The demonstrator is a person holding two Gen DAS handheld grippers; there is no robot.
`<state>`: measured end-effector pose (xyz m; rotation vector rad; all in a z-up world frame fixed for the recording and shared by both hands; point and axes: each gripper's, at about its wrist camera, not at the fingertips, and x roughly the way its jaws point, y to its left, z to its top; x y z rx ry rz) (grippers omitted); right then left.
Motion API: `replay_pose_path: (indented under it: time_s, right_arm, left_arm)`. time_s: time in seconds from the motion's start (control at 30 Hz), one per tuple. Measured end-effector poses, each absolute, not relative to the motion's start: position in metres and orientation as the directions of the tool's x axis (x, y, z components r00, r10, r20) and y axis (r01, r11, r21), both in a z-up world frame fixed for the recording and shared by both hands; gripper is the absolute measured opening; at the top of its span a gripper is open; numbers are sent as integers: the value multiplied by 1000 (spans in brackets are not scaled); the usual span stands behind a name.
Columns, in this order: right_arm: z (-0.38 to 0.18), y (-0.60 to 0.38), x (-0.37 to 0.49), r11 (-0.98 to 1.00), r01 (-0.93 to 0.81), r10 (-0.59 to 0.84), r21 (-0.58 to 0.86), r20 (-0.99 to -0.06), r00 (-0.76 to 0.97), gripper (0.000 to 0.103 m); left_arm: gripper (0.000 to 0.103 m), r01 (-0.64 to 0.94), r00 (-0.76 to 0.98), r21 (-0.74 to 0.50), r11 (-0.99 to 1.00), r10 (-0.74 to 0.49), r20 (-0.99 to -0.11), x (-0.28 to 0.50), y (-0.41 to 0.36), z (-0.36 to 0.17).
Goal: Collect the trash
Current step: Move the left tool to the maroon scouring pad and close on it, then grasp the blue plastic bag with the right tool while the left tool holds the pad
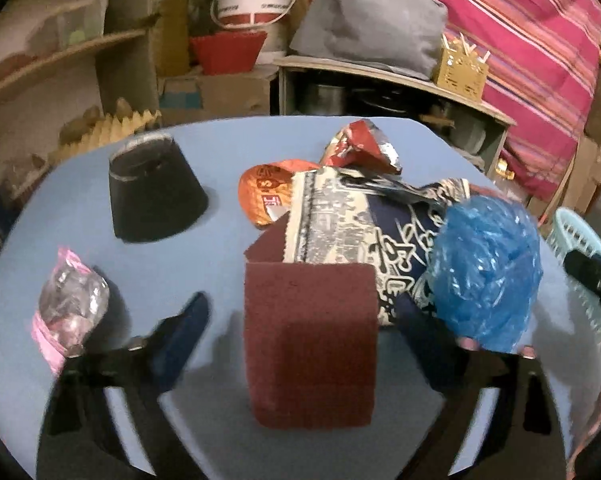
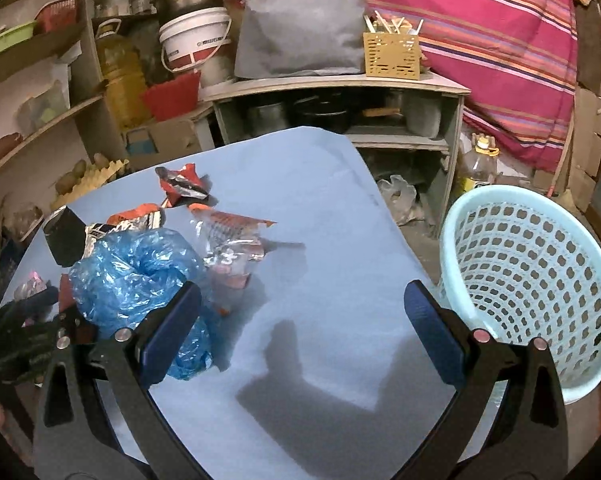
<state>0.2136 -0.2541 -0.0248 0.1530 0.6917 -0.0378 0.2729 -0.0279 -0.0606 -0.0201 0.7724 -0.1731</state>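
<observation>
Your left gripper [image 1: 304,332] hangs over the blue table [image 1: 180,256] with its jaws spread wide and nothing clamped; the dark red box [image 1: 310,344] stands upright between the two fingers, clear of both pads as far as the left wrist view shows. Take that box as your landmark. Right behind it and leaning against it lies the navy and cream printed bag [image 1: 360,224], and beyond that sit the orange wrapper [image 1: 262,194] and the crumpled red foil wrapper [image 1: 360,146]. To the right of the box, pressed up against the printed bag, is the blue plastic bag [image 1: 488,272], balled up. To the left of the box and farther back stands the black cup [image 1: 154,188], upside down; nearer on that same side lies the pink and clear wrapper [image 1: 66,308], well apart from the box. Your right gripper [image 2: 302,334] is also released, jaws wide over bare tabletop, gripping nothing; the blue plastic bag sits just outside its left finger. Far off to the right of the box, past the table's edge, is the light blue basket [image 2: 540,280], tilted with its mouth toward your right gripper.
</observation>
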Motion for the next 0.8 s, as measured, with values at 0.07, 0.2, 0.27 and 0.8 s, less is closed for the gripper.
replay_pose_path:
  time_s: [0.07, 0.2, 0.27, 0.8]
  right_arm:
    - [-26, -250, 215, 989, 74, 24, 126, -640, 768, 99]
    - [-26, -238, 215, 992, 50, 34, 114, -637, 770, 99]
    - [-26, -230, 213, 992, 23, 61, 124, -633, 772, 99]
    - [-33, -152, 226, 994, -82, 107, 69, -653, 750, 98]
  left_arm:
    - [64, 148, 679, -125, 981, -193, -708, 277, -22, -65]
    - [63, 122, 679, -166, 979, -204, -705, 276, -13, -65]
    - [63, 112, 683, -157, 981, -191, -705, 273, -11, -62]
    - [63, 3, 794, -58, 998, -37, -607, 233, 41, -27]
